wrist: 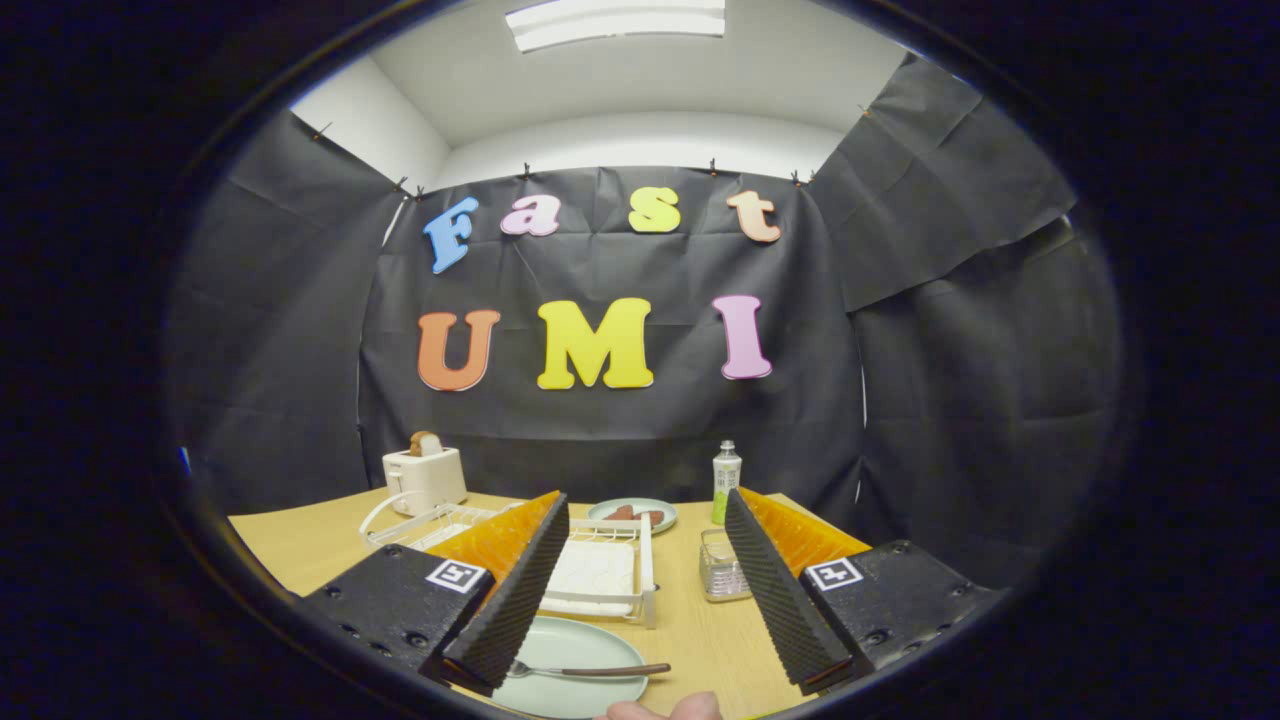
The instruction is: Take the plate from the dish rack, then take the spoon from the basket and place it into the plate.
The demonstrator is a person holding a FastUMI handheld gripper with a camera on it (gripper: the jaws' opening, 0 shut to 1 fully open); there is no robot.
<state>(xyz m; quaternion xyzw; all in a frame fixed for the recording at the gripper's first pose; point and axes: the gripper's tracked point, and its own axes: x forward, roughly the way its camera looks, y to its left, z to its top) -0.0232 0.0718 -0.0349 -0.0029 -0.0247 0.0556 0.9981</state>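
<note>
Gripper (640,590): fingers wide apart, holding nothing; lifted clear above the table (300,545).
Plate (585,690): flat on the table at 6 o'clock, under the fingers.
Spoon (590,671): lies across the plate, handle to 3 o'clock; task looks done.
Rack (600,575): just beyond the plate, at 12 o'clock, emptied.
Basket (722,572): at 1 o'clock, beside the rack.
Far: toaster (424,477) at 10 o'clock, bottle (726,482) at 1 o'clock.

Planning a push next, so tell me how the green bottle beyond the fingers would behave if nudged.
The green bottle stands tall and narrow on the table, so it would probably tip rather than slide. Once down, its round body would likely roll. The gripper is open, well short of it.
</note>
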